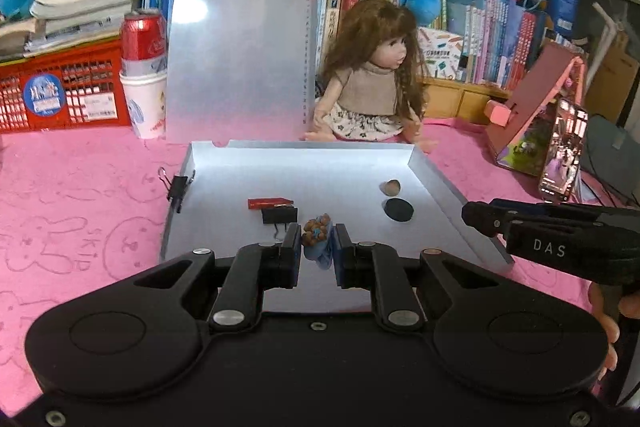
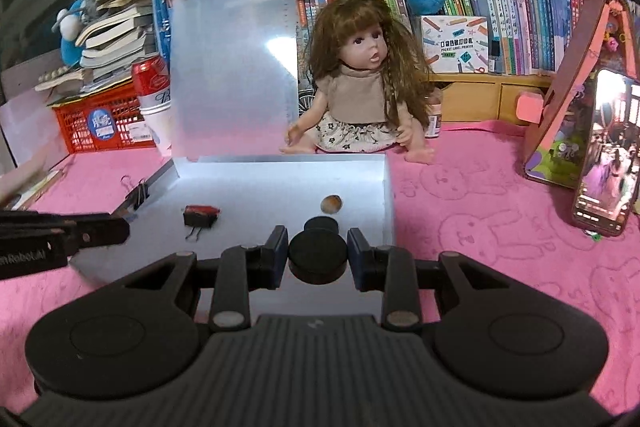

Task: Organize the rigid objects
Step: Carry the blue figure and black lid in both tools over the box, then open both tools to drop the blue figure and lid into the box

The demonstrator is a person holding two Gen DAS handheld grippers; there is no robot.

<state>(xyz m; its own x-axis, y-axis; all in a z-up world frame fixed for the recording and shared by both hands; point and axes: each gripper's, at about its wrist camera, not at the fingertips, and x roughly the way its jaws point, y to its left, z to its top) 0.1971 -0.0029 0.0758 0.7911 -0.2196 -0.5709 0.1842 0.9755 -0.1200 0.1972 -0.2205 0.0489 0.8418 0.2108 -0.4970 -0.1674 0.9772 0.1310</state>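
Observation:
My left gripper (image 1: 318, 251) is shut on a small blue bouquet of brown bears (image 1: 317, 231), held over the near edge of the silver tray (image 1: 436, 175). On the tray lie a red piece (image 1: 269, 203), a black binder clip (image 1: 279, 215), a black disc (image 1: 398, 209) and a brown nut (image 1: 392, 187). In the right wrist view my right gripper (image 2: 318, 253) is shut on a second black disc (image 2: 318, 259), above the tray (image 2: 280, 171). Behind it lie the other disc (image 2: 321, 225) and the nut (image 2: 332, 203). The right gripper (image 1: 470, 215) reaches in from the right.
Another binder clip (image 1: 178, 187) grips the tray's left rim. A doll (image 1: 374, 83) and a leaning clipboard (image 1: 240, 39) stand behind the tray. A red can on a cup (image 1: 143, 67) and a red basket (image 1: 60, 91) are at left; a phone (image 1: 562, 151) and a pink house (image 1: 532, 107) at right.

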